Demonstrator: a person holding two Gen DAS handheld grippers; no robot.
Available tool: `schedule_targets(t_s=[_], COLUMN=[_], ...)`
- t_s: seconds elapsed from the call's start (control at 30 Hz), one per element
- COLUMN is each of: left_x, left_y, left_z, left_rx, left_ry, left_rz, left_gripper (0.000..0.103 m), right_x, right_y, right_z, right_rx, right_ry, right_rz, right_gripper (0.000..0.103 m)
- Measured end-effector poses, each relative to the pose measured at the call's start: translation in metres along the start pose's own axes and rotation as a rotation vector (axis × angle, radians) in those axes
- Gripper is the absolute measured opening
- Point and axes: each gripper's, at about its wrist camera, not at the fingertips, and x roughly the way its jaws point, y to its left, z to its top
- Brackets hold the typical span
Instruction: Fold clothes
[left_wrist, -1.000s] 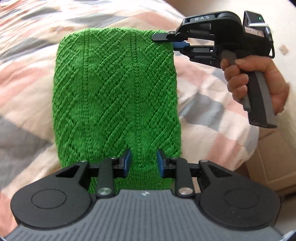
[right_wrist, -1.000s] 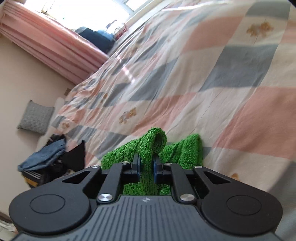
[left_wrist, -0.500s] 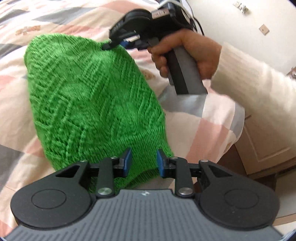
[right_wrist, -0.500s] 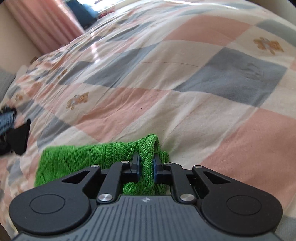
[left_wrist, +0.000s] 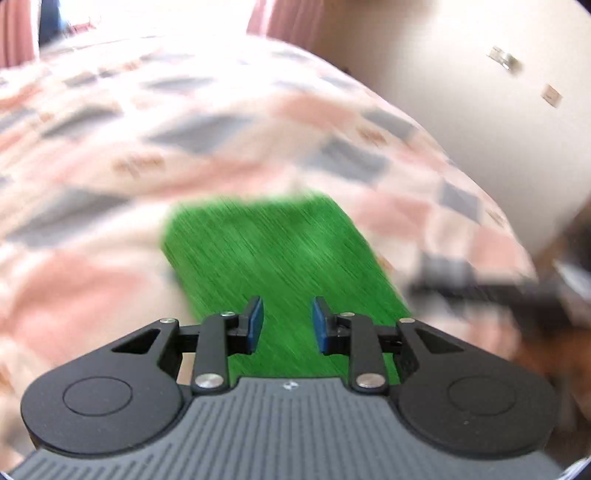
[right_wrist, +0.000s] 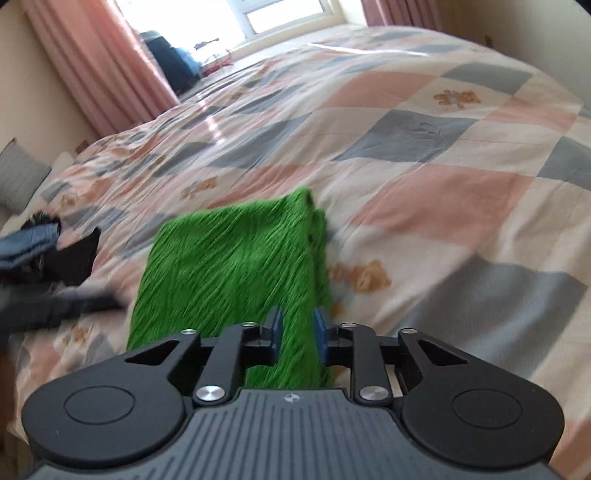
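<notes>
Bed quilt (right_wrist: 424, 192): green knit (right_wrist: 229, 269) folded, long axis running away from both grippers.
L gripper (left_wrist: 287, 325) wide, empty; R gripper (right_wrist: 297, 334) narrower, empty. I judge R nearer, over knit's right edge.

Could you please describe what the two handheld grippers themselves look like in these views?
The left gripper and right gripper look identical: black linkage arms with silver pivot screws, two round black housings, a ribbed grey body bearing a small white emblem, and blue pads on the fingertips. No cables or sleeves show.
</notes>
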Motion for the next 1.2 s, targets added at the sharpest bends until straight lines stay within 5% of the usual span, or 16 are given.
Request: schedule_targets(t_s=[0.13, 0.37, 0.5, 0.67, 0.87, 1.03, 1.2], left_x=[0.035, 0.093, 0.071, 0.072, 0.122, 0.118, 0.061], left_y=[0.018, 0.026, 0.033, 0.033, 0.048, 0.047, 0.045], left_z=[0.022, 0.013, 0.026, 0.040, 0.018, 0.019, 0.019], left_rx=[0.072, 0.221, 0.148, 0.156, 0.153, 0.162, 0.098], left_ry=[-0.070, 0.045, 0.015, -0.014, 0.053, 0.047, 0.005], left_rz=[0.094, 0.166, 0.088, 0.078, 0.089, 0.085, 0.029], left_gripper=[0.013, 0.010, 0.009, 0.010, 0.010, 0.009, 0.010], right_x=[0.016, 0.026, 0.011, 0.065, 0.152, 0.141, 0.077], right_y=[0.010, -0.006, 0.006, 0.024, 0.008, 0.000, 0.010], right_z=[-0.035, -0.021, 0.029, 0.084, 0.078, 0.078, 0.074], right_rx=[-0.096, -0.037, -0.055, -0.177, -0.316, -0.277, -0.173], right_ry=[0.090, 0.207, 0.053, -0.091, 0.013, 0.013, -0.039], right_rz=[-0.069, -0.065, -0.047, -0.057, -0.155, -0.159, -0.135], right_gripper=[0.007, 0.003, 0.013, 0.015, 0.010, 0.015, 0.017])
